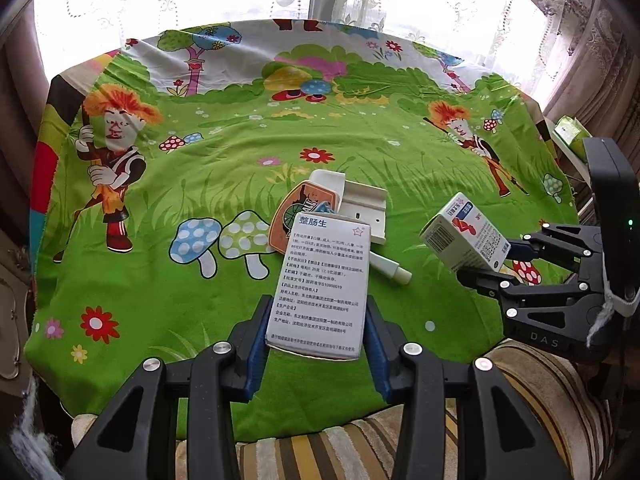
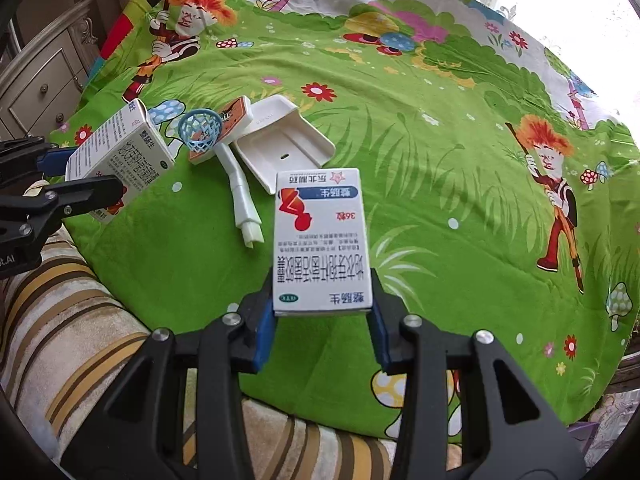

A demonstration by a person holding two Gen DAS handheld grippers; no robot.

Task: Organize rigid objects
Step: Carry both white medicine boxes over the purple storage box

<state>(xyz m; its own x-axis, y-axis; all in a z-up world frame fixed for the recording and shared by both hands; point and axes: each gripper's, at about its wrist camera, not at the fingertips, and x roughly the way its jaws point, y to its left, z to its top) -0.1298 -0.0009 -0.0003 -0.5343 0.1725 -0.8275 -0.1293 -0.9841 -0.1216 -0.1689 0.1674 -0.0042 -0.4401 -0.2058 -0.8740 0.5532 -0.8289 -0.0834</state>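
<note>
Holding one white cardboard medicine box in each gripper, we are at the start of the tidy-up, with the rest of the pile still on the green cartoon-print cloth [image 1: 224, 184].

In the left wrist view, the left gripper [image 1: 316, 332] at lower centre has its blue pads clamped on the long sides of the left box [image 1: 320, 284], the printed-text face toward us, its far end pointing at the pile. In the right wrist view, the right gripper [image 2: 324, 312] at lower centre is closed on the right box [image 2: 322, 240], red-and-blue front face up; this box also shows at the right of the left wrist view, tilted and clear of the cloth.

The loose items sit mid-frame, touching or overlapping: a toy basketball backboard with orange panel and blue net hoop [image 2: 216, 128] on a white plastic post [image 2: 244, 204], and a white plastic tray-like holder [image 2: 280, 140] just beside it.

To do this step well, we judge both boxes should stay squarely pinched and be carried to an open patch of cloth away from the toy, then set down flat and side by side with edges parallel. We would lower each until it rests fully before easing the pads, since a thin carton can tip or skid on soft fabric.
</note>
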